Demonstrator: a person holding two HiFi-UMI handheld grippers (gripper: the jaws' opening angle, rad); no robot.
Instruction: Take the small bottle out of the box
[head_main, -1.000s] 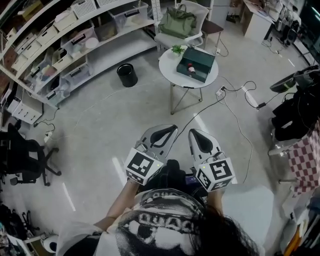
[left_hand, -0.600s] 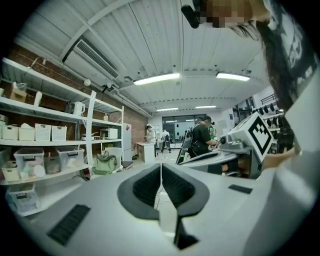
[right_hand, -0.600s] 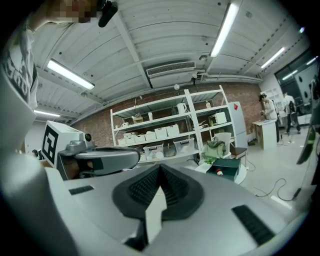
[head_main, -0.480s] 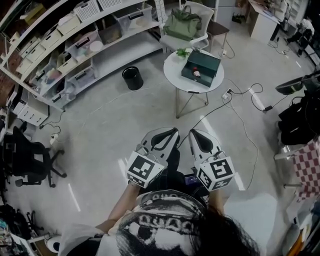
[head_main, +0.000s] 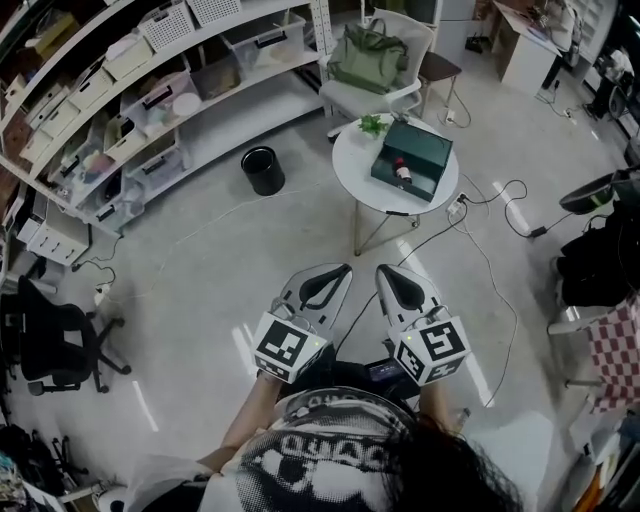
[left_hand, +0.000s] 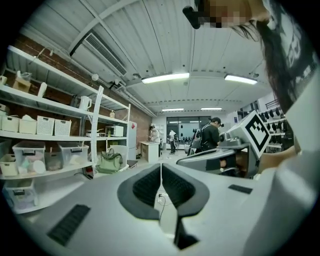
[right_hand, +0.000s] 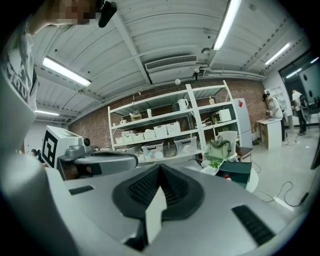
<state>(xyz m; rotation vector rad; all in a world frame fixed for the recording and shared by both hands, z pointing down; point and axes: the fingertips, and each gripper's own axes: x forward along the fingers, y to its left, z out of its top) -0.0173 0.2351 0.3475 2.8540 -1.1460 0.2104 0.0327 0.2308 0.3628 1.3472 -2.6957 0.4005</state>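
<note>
Head view, small bottle (head_main: 402, 170) in box (head_main: 430, 148), well beyond left gripper (head_main: 334, 270), right gripper (head_main: 391, 271), fingers (head_main: 322, 288) closed, empty

Round table (head_main: 356, 168) w/ green box (head_main: 427, 148) (open) + sm. plant (head_main: 373, 125).

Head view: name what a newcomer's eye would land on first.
The left gripper and right gripper fill the lower middle, side by side, jaws shut and empty, each carrying a black-and-white marker cube. Beyond them stands a round white table bearing an open dark green box, with a small bottle lying inside.
</note>
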